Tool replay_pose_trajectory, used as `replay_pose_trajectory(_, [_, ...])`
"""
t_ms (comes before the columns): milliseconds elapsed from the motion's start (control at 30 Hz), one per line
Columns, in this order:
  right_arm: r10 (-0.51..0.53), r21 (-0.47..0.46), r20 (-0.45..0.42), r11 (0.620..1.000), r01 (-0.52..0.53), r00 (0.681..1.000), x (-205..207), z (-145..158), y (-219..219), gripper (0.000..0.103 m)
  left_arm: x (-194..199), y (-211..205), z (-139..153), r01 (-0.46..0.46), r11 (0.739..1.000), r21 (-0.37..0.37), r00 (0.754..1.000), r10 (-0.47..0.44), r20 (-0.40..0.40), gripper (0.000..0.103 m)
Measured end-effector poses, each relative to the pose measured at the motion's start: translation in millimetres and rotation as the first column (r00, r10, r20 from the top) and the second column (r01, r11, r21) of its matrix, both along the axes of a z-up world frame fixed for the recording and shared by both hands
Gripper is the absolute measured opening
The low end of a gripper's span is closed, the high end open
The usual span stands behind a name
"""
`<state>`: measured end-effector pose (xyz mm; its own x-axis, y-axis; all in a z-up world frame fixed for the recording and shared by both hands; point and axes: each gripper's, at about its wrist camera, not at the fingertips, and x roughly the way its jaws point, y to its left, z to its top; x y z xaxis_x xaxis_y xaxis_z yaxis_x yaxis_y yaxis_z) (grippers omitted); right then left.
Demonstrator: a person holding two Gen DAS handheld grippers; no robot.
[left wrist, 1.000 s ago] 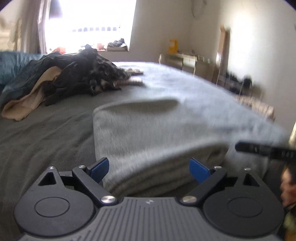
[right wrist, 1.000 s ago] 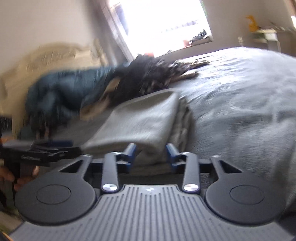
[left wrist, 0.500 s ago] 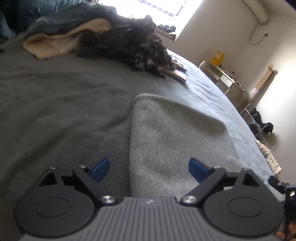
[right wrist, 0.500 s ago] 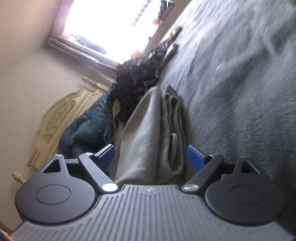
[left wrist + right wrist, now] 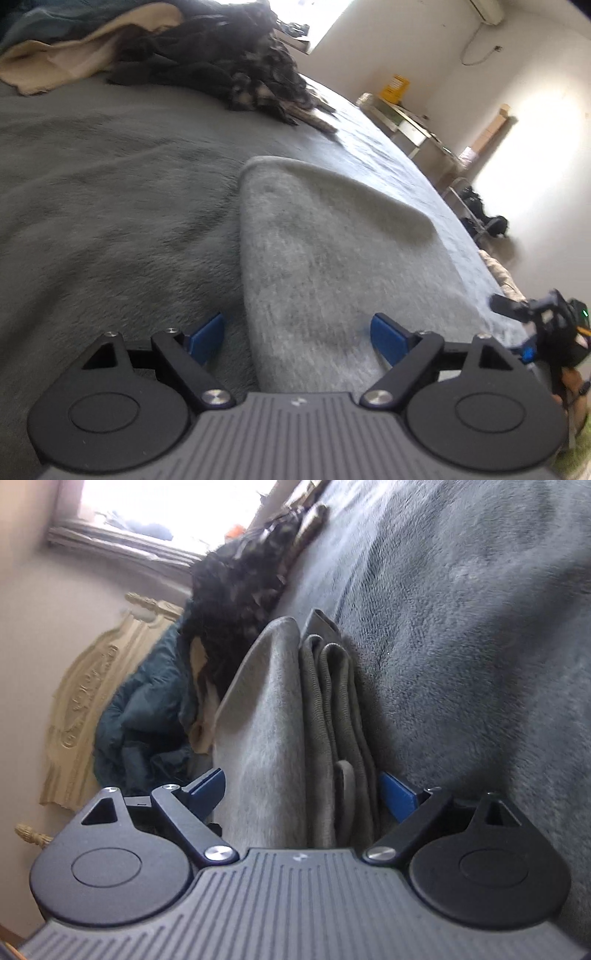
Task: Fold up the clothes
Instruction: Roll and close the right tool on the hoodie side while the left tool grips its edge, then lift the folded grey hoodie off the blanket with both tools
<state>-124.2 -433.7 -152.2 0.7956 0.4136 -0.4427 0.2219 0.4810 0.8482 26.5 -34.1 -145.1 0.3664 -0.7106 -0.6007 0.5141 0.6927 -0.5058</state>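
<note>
A folded light grey garment [image 5: 332, 258] lies on the dark grey bed blanket [image 5: 110, 221]. My left gripper [image 5: 297, 338] is open and hovers low over the garment's near left corner, one blue pad over the blanket and the other over the cloth. In the right wrist view, which is rolled sideways, the garment's stacked layers [image 5: 325, 720] run between the fingers of my right gripper [image 5: 303, 790]. That gripper is open wide around the stack's edge, with its right fingertip [image 5: 399, 792] by the blanket. The right gripper [image 5: 535, 310] also shows at the far right of the left wrist view.
A pile of unfolded clothes sits at the head of the bed: dark patterned cloth [image 5: 240, 74], a beige piece [image 5: 92, 48] and a teal one [image 5: 147, 716]. A carved headboard [image 5: 85, 709] is behind it. A desk [image 5: 406, 118] and bags [image 5: 484, 221] stand past the bed's far side.
My right gripper went from a narrow grip on the garment's edge to wide open, and it rolled sideways. My left gripper shifted toward the garment's left edge and stayed open.
</note>
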Motion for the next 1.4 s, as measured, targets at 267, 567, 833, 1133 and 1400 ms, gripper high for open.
replay_pose_trajectory(267, [-0.006,0.100,-0.055,0.995,0.011,0.998,28,-11,-9,0.091,24,-15,-6,0.100,0.993,-0.061,0.995,-0.102,-0.022,0.087])
replay_pose_trajectory(567, [0.052,0.163,-0.056,0.986,-0.042,0.997,66,-16,-16,0.093,52,-31,-15,0.150,0.980,-0.127,0.984,-0.161,-0.075,0.089])
replay_pose_trajectory(833, [0.167,0.112,-0.012,0.980,-0.164,0.986,58,-13,-7,0.093,45,-26,-17,0.163,0.976,-0.142,0.982,-0.174,-0.069,0.088])
replay_pose_trajectory(1133, [0.228,0.134,0.007,0.965,-0.227,0.974,58,-15,-1,0.092,48,-32,-16,0.162,0.980,-0.115,0.981,-0.172,-0.087,0.089])
replay_pose_trajectory(1400, [0.260,0.110,0.022,0.959,-0.260,0.965,49,-16,2,0.066,59,-19,-23,0.157,0.972,-0.172,0.976,-0.180,-0.124,0.075])
